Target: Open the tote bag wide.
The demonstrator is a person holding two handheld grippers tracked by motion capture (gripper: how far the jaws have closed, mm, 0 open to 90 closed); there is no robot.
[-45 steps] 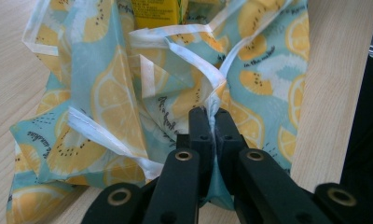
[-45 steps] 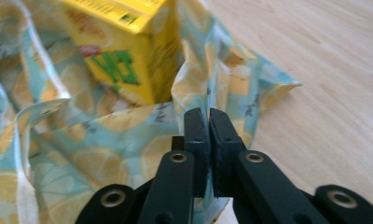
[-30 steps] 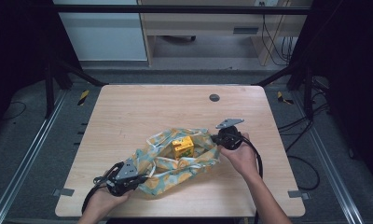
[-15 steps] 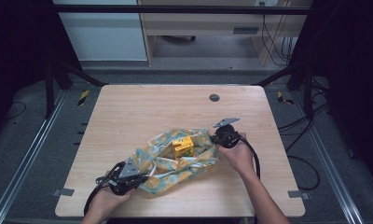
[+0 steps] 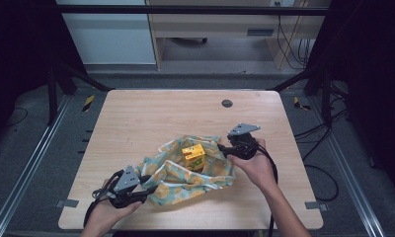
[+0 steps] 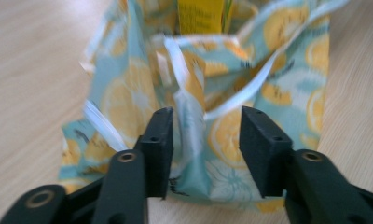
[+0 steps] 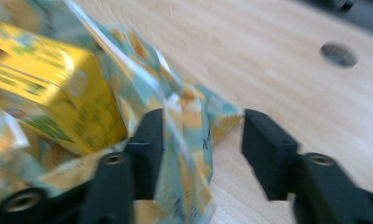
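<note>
Already let go: left gripper (image 5: 145,193) at seven o'clock, right gripper (image 5: 222,149) at three, jaws just opened off cloth (image 5: 185,180); carton (image 5: 193,156) unwrapped.

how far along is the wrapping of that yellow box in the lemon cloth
Done: the yellow box stands on the lemon-print cloth, whose edges are bunched up around it. In hand: both tools have just been opening; the left tool and right tool each have a cloth corner between open jaws, pads not pressing. Left: the box top is uncovered and no knot shows, so the corners likely need bringing over and tying.
</note>
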